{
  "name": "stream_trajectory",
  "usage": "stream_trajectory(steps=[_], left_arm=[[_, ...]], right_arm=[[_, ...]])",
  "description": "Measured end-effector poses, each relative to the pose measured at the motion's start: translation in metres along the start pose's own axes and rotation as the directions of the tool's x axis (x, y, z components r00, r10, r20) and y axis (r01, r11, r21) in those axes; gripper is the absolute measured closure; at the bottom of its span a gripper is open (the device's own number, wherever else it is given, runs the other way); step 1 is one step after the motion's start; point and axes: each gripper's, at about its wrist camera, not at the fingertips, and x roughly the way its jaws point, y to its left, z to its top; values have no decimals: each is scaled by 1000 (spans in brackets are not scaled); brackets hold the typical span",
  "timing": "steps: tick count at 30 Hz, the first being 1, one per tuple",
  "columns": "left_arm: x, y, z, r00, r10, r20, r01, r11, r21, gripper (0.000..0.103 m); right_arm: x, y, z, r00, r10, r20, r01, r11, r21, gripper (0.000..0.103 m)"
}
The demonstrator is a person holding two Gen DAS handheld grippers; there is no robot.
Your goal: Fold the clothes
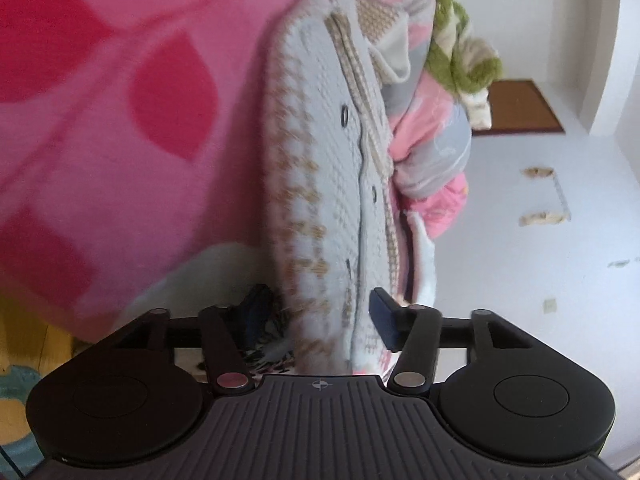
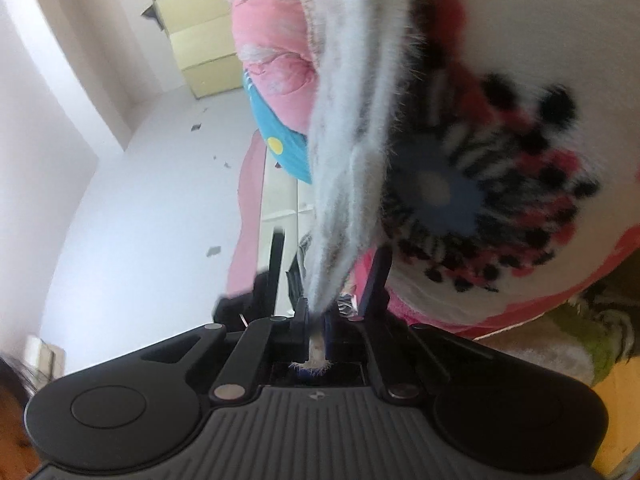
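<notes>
Cardigan [image 1: 340, 184], white knit with tan pattern, runs lengthwise straight away from the left gripper [image 1: 320, 328], whose jaws stand apart around its hem; one finger is hidden behind it. Right gripper [image 2: 316, 320] is clamped on a fuzzy grey edge [image 2: 352, 140], blurred, over a pink blanket [image 1: 120, 120].

A bed covered by a fuzzy pink blanket with red leaf shapes [image 1: 120, 128]. Lying on it: a white knitted cardigan with beige pattern and dark buttons [image 1: 328, 184], beside a heap of pink and grey garments [image 1: 428, 136].
</notes>
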Motion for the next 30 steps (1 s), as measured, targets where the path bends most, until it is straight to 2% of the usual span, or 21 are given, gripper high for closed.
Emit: stream_trajectory(steps=[1,3,7,8,10,12,13,15,17,19,22,24,27,30], left_arm=[[5,-2,0,1000,12,-10,-11,1000,9,79],[10,-3,-1,999,30,-19,-30,999,25,92],[12,-2,-2,998,54,-29,-53,998,36,93],[12,-2,-3,997,64,-33,-62,997,40,93],[14,-2,-3,995,86,-48,-84,995,51,93],[15,-4,-4,993,100,-57,-96,993,70,91],[15,-6,-5,992,108,-60,-103,991,82,91],[16,-10,-6,990,130,-62,-122,986,113,91],[17,-13,-6,987,147,-63,-138,982,129,90],[18,-15,-6,985,161,-64,-151,979,136,90],[20,-19,-6,981,183,-64,-172,974,147,90],[22,-21,-7,978,196,-64,-184,971,155,90],[24,-22,-6,977,203,-65,-191,969,156,90],[27,-21,-5,977,204,-68,-193,971,141,90]], right_arm=[[-6,-4,-8,1000,-16,-5,16,1000,-21,97],[-11,10,-2,993,-111,-24,109,990,-89,94],[-42,58,5,966,-259,-7,247,929,-275,81],[-50,77,-4,957,-289,34,283,898,-338,76],[-100,119,4,936,-324,138,351,834,-425,64],[-158,152,14,884,-360,296,463,760,-457,60],[-188,152,27,856,-371,360,508,734,-451,60],[-239,163,44,774,-402,489,612,672,-416,58],[-261,144,73,695,-440,569,692,625,-361,58],[-272,124,90,654,-473,590,727,608,-318,58],[-273,93,133,657,-509,556,721,638,-269,58],[-283,77,150,676,-534,508,705,669,-235,58],[-284,64,156,765,-497,410,620,739,-263,58],[-282,74,154,804,-481,351,581,762,-286,58]])
